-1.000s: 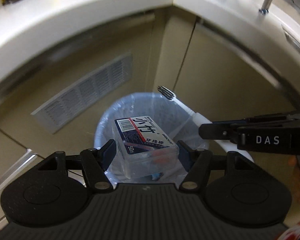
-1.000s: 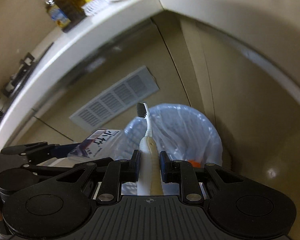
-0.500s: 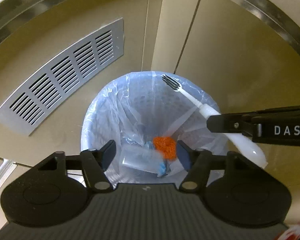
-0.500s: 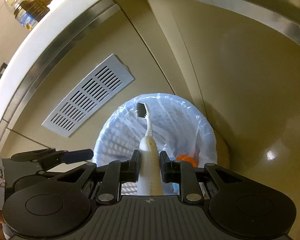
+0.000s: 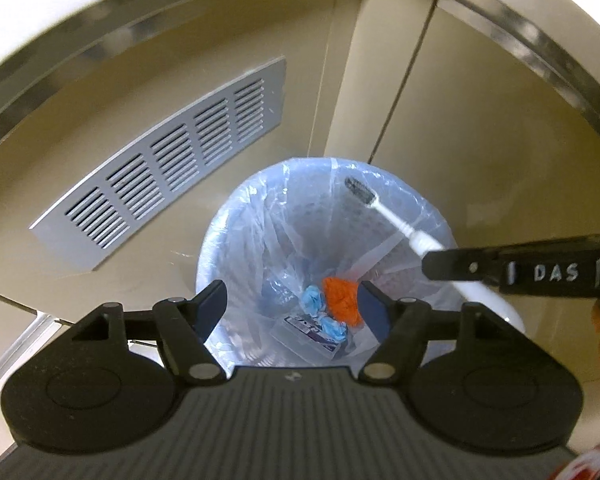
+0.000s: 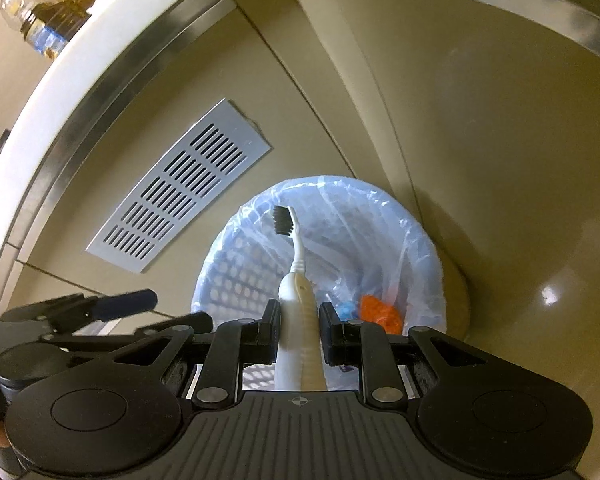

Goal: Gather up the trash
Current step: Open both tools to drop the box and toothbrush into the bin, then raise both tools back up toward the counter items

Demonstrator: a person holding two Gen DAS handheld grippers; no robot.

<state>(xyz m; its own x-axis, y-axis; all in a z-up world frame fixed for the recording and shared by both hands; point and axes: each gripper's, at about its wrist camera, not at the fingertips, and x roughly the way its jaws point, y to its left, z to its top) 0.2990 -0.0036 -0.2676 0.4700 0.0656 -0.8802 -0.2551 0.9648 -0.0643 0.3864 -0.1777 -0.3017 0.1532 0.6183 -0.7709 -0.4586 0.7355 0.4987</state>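
Observation:
A white basket bin (image 5: 236, 240) lined with a clear bag stands on the floor in the cabinet corner. At its bottom lie a clear floss-pick box (image 5: 306, 330), an orange wad (image 5: 340, 300) and blue wads (image 5: 314, 298). My left gripper (image 5: 292, 296) hangs open over the bin with nothing between its fingers. My right gripper (image 6: 300, 320) is shut on the handle of a white toothbrush (image 6: 296, 264). The dark bristle head reaches out above the bin (image 6: 420, 240). From the left wrist view the toothbrush (image 5: 396, 222) and the right gripper (image 5: 460, 266) come in from the right.
A grey vent grille (image 5: 168, 168) sits in the beige cabinet front left of the bin. Cabinet doors (image 5: 480, 140) close the corner behind it. A white counter edge (image 6: 60, 80) overhangs, with bottles (image 6: 48, 12) on top. Glossy floor (image 6: 540, 280) lies to the right.
My left gripper opened and let go of the floss-pick box, which fell into the bin. Both grippers sank closer to the bin. The right gripper kept hold of the toothbrush.

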